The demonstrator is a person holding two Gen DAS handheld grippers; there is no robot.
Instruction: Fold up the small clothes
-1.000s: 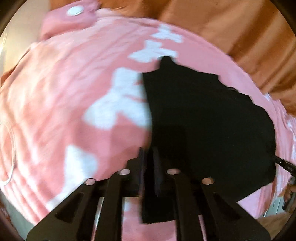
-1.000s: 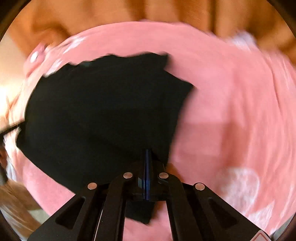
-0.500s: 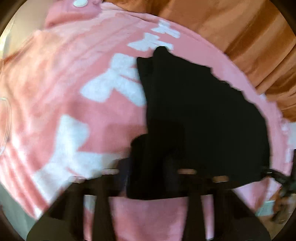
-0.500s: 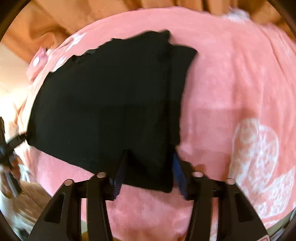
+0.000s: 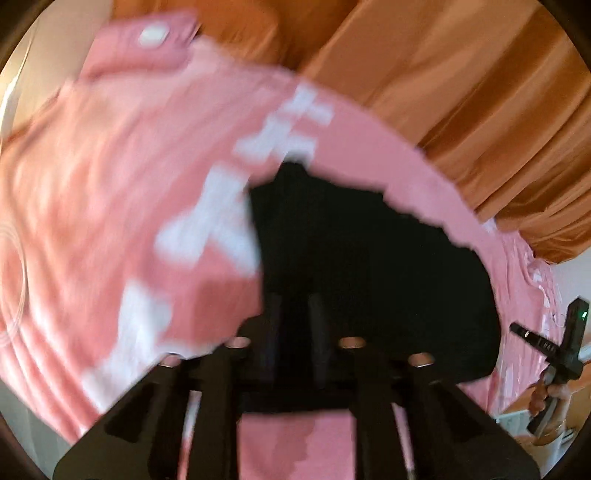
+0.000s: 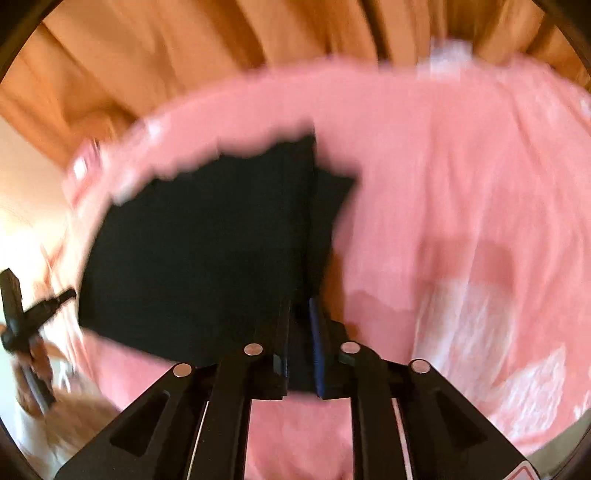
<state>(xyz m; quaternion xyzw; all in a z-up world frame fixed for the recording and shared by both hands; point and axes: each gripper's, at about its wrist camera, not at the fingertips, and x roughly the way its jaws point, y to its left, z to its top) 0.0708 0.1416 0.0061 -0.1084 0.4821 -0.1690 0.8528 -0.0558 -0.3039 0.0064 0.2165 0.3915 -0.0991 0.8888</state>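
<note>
A small black garment (image 5: 369, 277) (image 6: 207, 258) lies flat on a pink blanket with white bows (image 5: 110, 184) (image 6: 461, 184). Its right side is folded over, with a flap sticking out beside the fold. My left gripper (image 5: 296, 314) hovers over the garment's near left edge, its jaws opening. My right gripper (image 6: 300, 332) hovers over the near right edge, its jaws opening too. Black cloth shows through both gaps, but it lies on the blanket below and the pads do not press it. The picture is blurred by motion.
Orange curtains (image 5: 461, 110) (image 6: 184, 55) hang behind the blanket. A pink pillow with a white button (image 5: 151, 35) sits at the far left. A hand (image 5: 546, 395) grips the other tool at the right edge of the left wrist view, and a hand (image 6: 37, 350) shows likewise at the left edge of the right wrist view.
A second ago both grippers pinched the garment's near edge. Their fingers have since parted and both have lifted away, so the garment looks smaller and lies folded.
</note>
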